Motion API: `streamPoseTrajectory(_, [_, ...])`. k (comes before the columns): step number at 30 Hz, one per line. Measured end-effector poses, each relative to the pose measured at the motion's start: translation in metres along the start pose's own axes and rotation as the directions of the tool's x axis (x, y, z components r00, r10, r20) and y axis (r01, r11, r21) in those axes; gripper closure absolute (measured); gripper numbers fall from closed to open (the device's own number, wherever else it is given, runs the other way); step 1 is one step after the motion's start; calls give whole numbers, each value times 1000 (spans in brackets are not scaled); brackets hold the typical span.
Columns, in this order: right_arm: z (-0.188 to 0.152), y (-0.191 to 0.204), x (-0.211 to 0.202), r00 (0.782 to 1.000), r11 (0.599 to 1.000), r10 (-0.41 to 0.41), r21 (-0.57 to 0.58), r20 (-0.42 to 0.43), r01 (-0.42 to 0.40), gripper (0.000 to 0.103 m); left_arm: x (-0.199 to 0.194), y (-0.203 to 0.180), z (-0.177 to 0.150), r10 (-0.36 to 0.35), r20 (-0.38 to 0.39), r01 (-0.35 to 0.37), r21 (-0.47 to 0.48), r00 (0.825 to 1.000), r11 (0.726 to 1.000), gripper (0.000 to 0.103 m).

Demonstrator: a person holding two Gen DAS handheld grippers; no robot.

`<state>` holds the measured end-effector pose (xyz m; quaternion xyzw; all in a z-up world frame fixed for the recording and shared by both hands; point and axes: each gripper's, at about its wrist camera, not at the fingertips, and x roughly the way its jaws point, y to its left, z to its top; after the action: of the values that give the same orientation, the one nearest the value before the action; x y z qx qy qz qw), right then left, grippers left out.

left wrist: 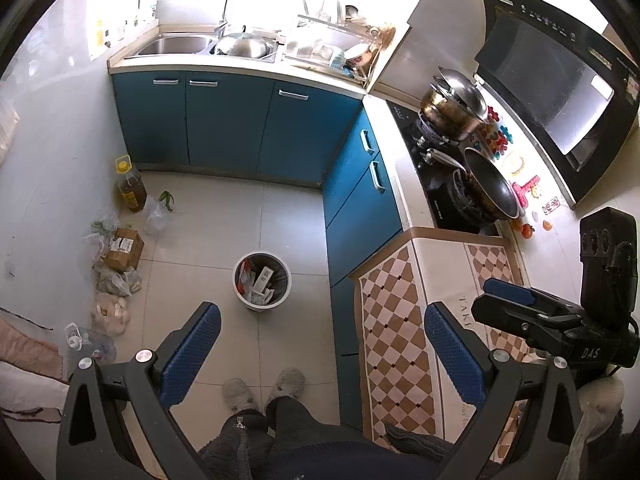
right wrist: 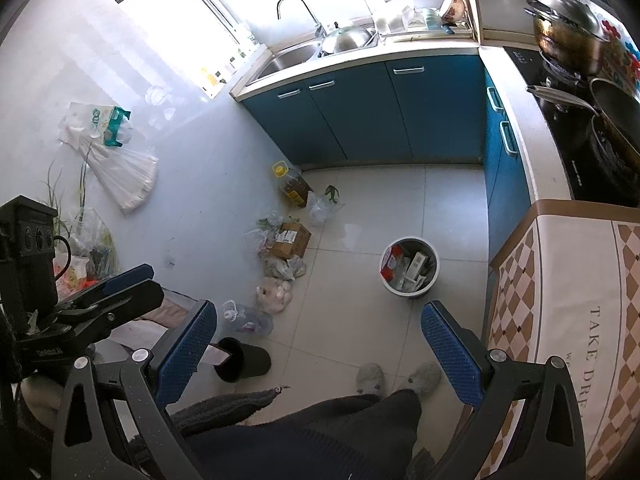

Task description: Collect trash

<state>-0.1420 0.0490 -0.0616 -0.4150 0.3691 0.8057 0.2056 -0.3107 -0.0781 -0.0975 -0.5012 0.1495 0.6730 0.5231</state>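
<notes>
A white round trash bin stands on the kitchen floor, holding cartons and wrappers; it also shows in the right wrist view. My left gripper is open and empty, held high above the floor, just near of the bin. My right gripper is open and empty, also high above the floor; it appears at the right of the left wrist view. Loose litter lies along the left wall: a cardboard box, plastic bags and a clear plastic jug.
Blue cabinets with a sink stand at the back. A stove with pots and a checkered cloth-covered unit are on the right. An oil bottle stands by the wall. A black slipper and my feet are below.
</notes>
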Motion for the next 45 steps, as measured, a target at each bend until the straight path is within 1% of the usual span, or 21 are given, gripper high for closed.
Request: streamPoseTrajectory(45, [-4, 0, -1, 1000, 1000, 0, -5, -4, 0, 0, 1, 4, 4, -10, 2, 10, 8, 1000, 1000, 0])
